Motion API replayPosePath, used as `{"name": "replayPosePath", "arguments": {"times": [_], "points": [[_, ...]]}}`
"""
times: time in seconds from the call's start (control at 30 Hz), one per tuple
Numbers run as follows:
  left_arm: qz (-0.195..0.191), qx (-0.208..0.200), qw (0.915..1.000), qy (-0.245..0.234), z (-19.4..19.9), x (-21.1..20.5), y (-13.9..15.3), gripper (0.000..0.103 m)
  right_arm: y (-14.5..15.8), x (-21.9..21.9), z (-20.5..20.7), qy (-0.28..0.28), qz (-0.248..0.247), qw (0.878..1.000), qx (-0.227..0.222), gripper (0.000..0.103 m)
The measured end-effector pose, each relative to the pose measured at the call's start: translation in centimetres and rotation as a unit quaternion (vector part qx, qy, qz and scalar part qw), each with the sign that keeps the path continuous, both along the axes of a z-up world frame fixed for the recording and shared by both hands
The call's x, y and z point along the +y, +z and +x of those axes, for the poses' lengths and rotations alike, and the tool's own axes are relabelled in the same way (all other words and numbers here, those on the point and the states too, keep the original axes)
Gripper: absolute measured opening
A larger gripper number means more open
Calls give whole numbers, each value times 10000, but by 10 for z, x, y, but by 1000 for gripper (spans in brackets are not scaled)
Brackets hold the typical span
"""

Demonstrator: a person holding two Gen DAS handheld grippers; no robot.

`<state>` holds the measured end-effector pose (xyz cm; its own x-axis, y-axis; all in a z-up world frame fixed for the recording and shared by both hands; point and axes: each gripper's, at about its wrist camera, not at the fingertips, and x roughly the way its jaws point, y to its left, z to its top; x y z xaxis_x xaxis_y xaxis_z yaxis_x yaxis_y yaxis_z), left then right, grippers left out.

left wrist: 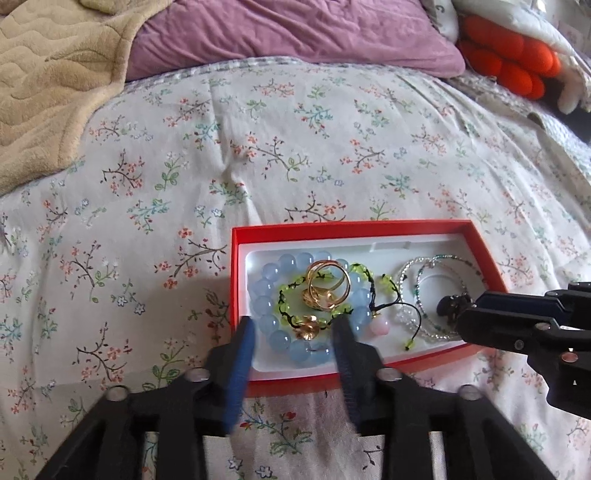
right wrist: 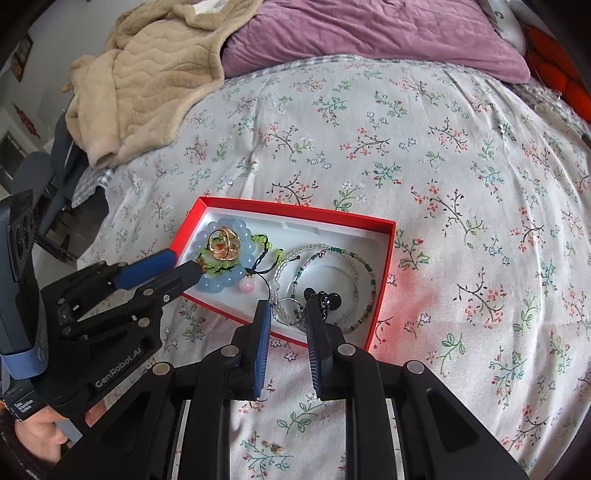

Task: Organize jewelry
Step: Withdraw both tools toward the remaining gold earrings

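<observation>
A red box with a white liner lies on the floral bedspread. Its left half holds a blue bead bracelet, gold rings, a green bead cord and a pink bead. My left gripper is open above that pile, a small gold piece lying loose between its fingers. Clear and green bead bracelets fill the right half. My right gripper stands narrowly open over a small bead loop, with a black charm at its tip.
A beige blanket and a purple pillow lie at the far side of the bed, with an orange plush item at the far right. A tiny gold item rests on the bedspread below the right gripper. A hand holds the left gripper.
</observation>
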<state>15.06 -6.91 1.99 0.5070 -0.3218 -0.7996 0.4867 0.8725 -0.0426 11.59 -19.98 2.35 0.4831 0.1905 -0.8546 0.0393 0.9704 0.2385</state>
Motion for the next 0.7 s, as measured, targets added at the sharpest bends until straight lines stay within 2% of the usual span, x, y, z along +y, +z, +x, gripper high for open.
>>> {"name": "replayPosePath", "arguments": {"times": [0.2,0.4,0.5,0.7], "points": [[37,-35,10000,-29,-10,1,8,63,9,-4,-11,-56,-16,10000,-14,38],[138,-61,9999,-25,-28,5,16,77,22,-16,-30,-225,7,9997,-103,54],[217,-42,9997,54,-36,8,20,85,28,-20,-40,-300,7,9995,-121,58],[359,128,9988,310,-53,19,25,92,33,-25,-62,-412,-55,9991,-64,65]]}}
